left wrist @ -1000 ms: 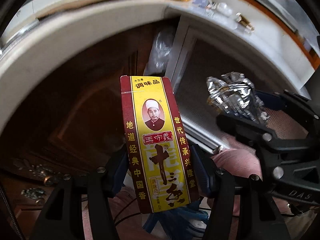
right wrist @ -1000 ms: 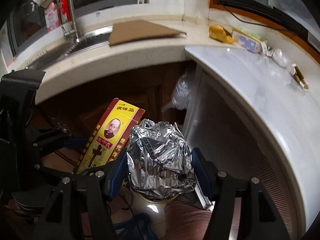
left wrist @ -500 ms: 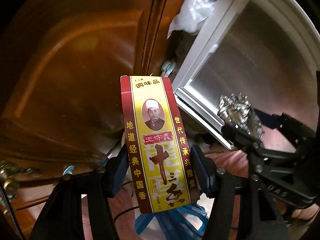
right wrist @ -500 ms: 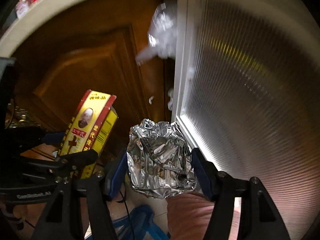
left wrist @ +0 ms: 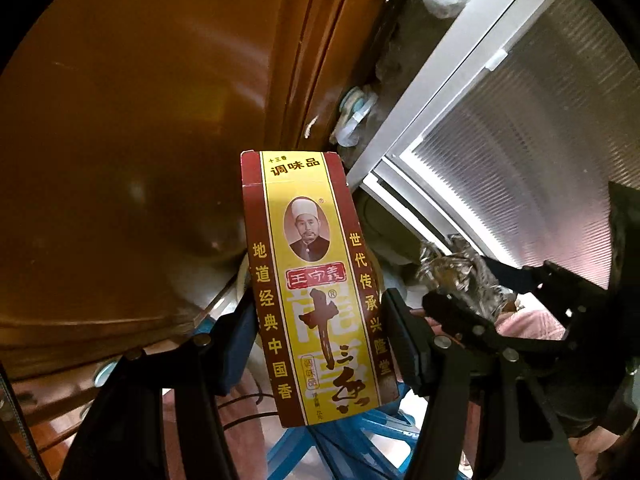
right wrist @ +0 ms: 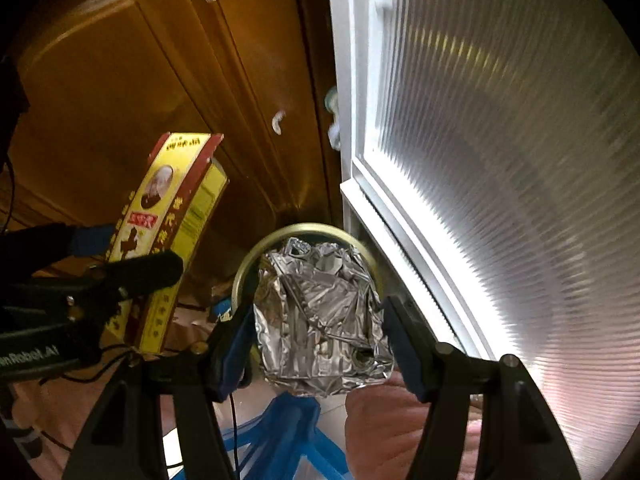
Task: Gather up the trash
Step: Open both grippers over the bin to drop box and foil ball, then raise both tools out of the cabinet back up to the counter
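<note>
cabinet door (left wrist: 140,120) brown, behind | glass door (right wrist: 520,160) ribbed, right | bin (right wrist: 280,236) gold-rimmed, under foil | left gripper (left wrist: 316,344) clamps upright box (left wrist: 316,280) | right gripper (right wrist: 320,340) clamps foil (right wrist: 320,312)

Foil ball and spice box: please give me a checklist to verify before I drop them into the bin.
1. Right gripper closed on the foil ball: ok.
2. Left gripper closed on the spice box: ok.
3. Foil ball in line with the round bin rim: ok; height above it: cannot tell.
4. Spice box over the bin: not ok; the right wrist view shows it left of the rim.
5. Bin has room inside: cannot tell, foil hides the opening.
6. The two grippers apart: ok.
</note>
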A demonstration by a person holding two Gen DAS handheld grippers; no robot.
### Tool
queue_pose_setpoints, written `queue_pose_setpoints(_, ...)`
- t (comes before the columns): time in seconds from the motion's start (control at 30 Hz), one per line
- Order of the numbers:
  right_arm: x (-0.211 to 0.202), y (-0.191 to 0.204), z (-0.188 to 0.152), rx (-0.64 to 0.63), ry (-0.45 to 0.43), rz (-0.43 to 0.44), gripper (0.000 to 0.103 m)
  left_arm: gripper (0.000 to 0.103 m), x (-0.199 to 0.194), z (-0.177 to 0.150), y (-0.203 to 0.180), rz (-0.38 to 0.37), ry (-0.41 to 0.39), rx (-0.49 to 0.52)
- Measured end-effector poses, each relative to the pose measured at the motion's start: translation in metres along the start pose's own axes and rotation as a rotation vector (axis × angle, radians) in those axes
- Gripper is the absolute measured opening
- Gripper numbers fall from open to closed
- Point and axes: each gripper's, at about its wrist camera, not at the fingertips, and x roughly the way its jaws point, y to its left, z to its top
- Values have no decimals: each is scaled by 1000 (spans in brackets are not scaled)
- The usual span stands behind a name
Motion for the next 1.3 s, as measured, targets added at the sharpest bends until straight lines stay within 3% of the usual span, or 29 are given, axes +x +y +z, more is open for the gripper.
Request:
queue_pose_setpoints(0.4, 12, -2, 4, 24, 31, 71, 64, 64, 15, 15, 7, -63, 60, 27)
queue_pose_setpoints(0.53, 14, 1, 2, 5, 47, 78, 65, 85, 15, 15, 4, -47, 68, 47)
queue_pose_setpoints(0.63, 11, 1, 1, 9, 36, 85, 73, 89, 12, 13, 2, -32, 75, 52)
queue_pose_setpoints(0.87, 11, -2, 1, 23, 37, 90, 85, 97, -8, 10, 0, -27, 39, 58)
queue_pose_setpoints(1.07, 9, -2, 6, 37, 18, 85, 85, 100, -26, 5, -5, -2, 7, 80)
queue_pose_setpoints(1.3, -27, 4, 4, 18, -25, 62, 85, 101, -71, -6, -16, 11, -63, 103)
